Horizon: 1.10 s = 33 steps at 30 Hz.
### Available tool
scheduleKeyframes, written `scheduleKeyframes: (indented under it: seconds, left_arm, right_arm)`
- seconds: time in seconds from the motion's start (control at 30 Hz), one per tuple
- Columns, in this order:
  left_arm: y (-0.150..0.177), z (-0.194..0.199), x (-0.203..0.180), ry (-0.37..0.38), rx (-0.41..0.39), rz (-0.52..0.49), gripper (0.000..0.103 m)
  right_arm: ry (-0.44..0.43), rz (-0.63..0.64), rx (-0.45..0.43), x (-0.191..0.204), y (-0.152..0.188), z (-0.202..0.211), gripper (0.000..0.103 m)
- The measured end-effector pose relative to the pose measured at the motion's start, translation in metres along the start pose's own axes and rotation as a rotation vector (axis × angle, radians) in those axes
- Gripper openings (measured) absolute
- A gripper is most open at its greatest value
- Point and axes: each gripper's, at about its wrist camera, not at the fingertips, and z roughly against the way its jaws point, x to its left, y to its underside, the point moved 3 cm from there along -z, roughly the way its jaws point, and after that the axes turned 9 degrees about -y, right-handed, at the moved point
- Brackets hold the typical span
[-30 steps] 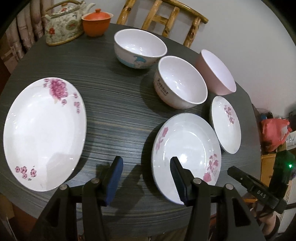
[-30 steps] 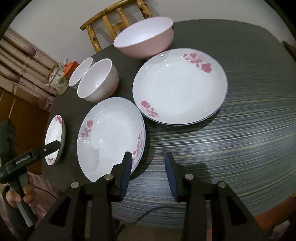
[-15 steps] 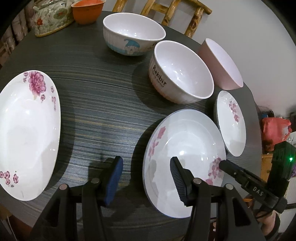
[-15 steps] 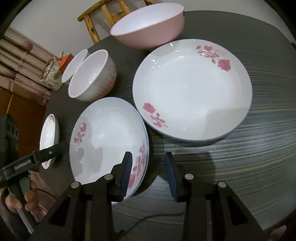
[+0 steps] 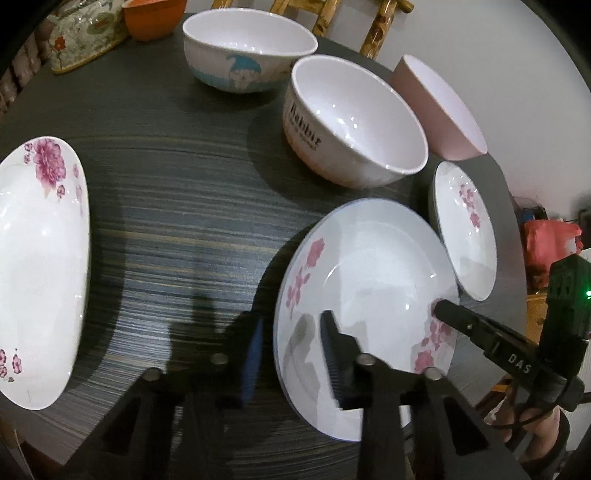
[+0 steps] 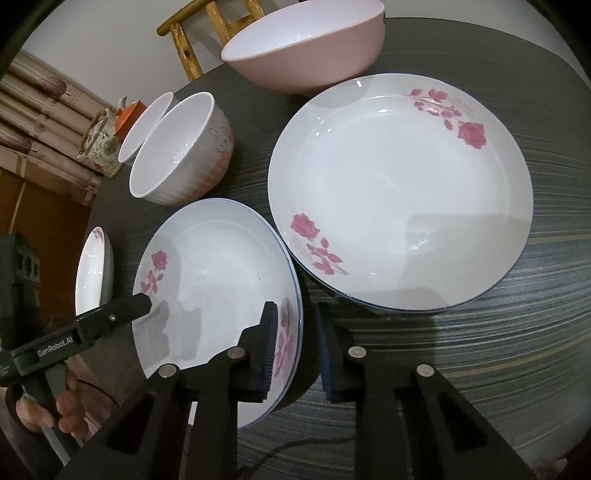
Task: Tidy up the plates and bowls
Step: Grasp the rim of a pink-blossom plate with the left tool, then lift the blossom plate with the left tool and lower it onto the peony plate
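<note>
A deep white plate with pink flowers [image 5: 369,266] [image 6: 210,273] sits on the dark table [image 5: 184,184]. My left gripper [image 5: 291,354] straddles its near-left rim, one pad outside and one over the bowl of the plate. Its jaws are closing, with a gap still showing at the rim. My right gripper [image 6: 295,343] straddles the opposite rim of the same plate. Its jaws are closing too, and the outer pad stands just off the rim. Each gripper's finger shows in the other's view.
A large rose plate [image 6: 399,192] lies right of the held-over plate. Nearby are a small plate [image 5: 465,229], an oval flowered plate [image 5: 37,258], a Rabbit bowl [image 5: 354,122], a blue-cartoon bowl [image 5: 247,48], a pink bowl [image 6: 306,48], a teapot [image 5: 81,33] and a wooden chair behind.
Both grippers have come down and closer to the flowered plate. Their jaws have narrowed around its opposite rims. The plate has not visibly moved.
</note>
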Motion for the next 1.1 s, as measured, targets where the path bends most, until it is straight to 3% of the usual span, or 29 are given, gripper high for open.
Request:
scheduleKeyframes:
  seconds: [0.03, 0.23, 1.1]
  left_arm:
    - [0.001, -0.002, 0.0, 0.0, 0.004, -0.002, 0.017]
    - [0.002, -0.004, 0.001, 0.001, -0.008, -0.008, 0.015]
    - [0.002, 0.023, 0.014, -0.028, -0.083, -0.011, 0.016]
  right_arm:
    - [-0.003, 0.002, 0.002, 0.0, 0.0, -0.001, 0.016]
    - [-0.007, 0.013, 0.011, 0.002, -0.001, -0.006, 0.01]
    - [0.018, 0.064, -0.019, 0.032, 0.004, -0.001, 0.011]
